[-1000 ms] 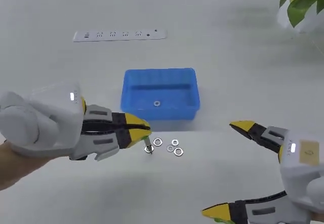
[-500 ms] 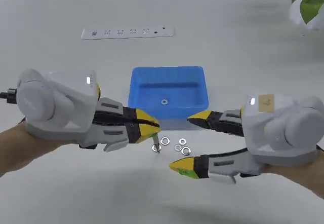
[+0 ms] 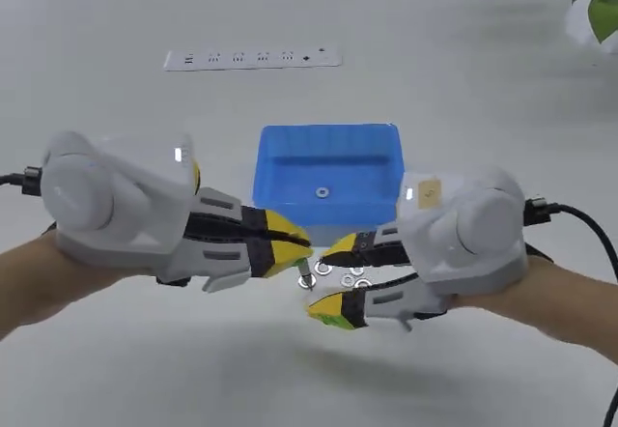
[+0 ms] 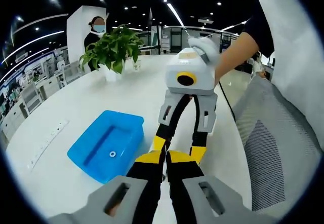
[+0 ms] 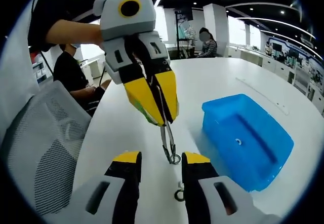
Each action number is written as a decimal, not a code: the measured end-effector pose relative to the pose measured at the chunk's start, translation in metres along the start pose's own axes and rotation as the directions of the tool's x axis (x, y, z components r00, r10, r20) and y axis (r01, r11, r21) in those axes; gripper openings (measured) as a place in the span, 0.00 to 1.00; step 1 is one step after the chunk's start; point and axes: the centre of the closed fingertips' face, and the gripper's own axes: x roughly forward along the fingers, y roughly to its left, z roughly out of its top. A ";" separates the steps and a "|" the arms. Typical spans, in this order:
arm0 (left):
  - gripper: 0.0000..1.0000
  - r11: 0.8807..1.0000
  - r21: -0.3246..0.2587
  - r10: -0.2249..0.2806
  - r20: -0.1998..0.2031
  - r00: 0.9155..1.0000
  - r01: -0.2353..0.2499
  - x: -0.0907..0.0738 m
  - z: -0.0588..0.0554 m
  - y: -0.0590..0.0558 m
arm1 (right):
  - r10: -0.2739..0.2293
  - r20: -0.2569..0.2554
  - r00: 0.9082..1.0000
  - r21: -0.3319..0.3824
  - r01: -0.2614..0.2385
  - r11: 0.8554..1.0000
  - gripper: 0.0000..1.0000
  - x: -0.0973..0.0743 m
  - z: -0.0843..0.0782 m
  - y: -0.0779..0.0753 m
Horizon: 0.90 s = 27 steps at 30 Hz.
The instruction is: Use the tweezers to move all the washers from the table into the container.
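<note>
The left hand-held gripper is clamped on the tweezers, whose tips touch a washer on the desk. The right hand-held gripper stands open, with the loose washers between its jaws. A lone washer lies inside the blue container just behind.

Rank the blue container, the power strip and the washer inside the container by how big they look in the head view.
1. blue container
2. power strip: longer but much thinner, and farther off
3. washer
</note>
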 end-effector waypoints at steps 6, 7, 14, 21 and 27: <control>0.06 1.000 -0.001 -0.004 0.001 1.000 0.004 0.002 0.000 0.000 | 0.013 0.018 1.000 -0.007 -0.012 1.000 0.24 0.006 0.009 -0.006; 0.06 1.000 0.000 -0.007 0.000 1.000 0.007 0.002 0.000 -0.001 | 0.014 0.007 1.000 -0.009 -0.014 1.000 0.22 0.008 0.006 -0.007; 0.06 1.000 0.006 -0.022 -0.007 1.000 0.022 0.002 -0.001 -0.003 | 0.064 0.009 0.998 -0.053 -0.063 0.997 0.15 0.010 0.004 -0.001; 0.06 1.000 0.008 -0.024 -0.013 1.000 0.024 0.002 -0.001 -0.003 | 0.101 0.036 0.994 -0.079 -0.098 0.992 0.12 0.010 0.000 -0.004; 0.06 1.000 0.008 -0.029 -0.017 0.999 0.030 0.002 -0.001 -0.005 | 0.145 0.082 0.986 -0.072 -0.139 0.988 0.12 0.009 0.004 -0.003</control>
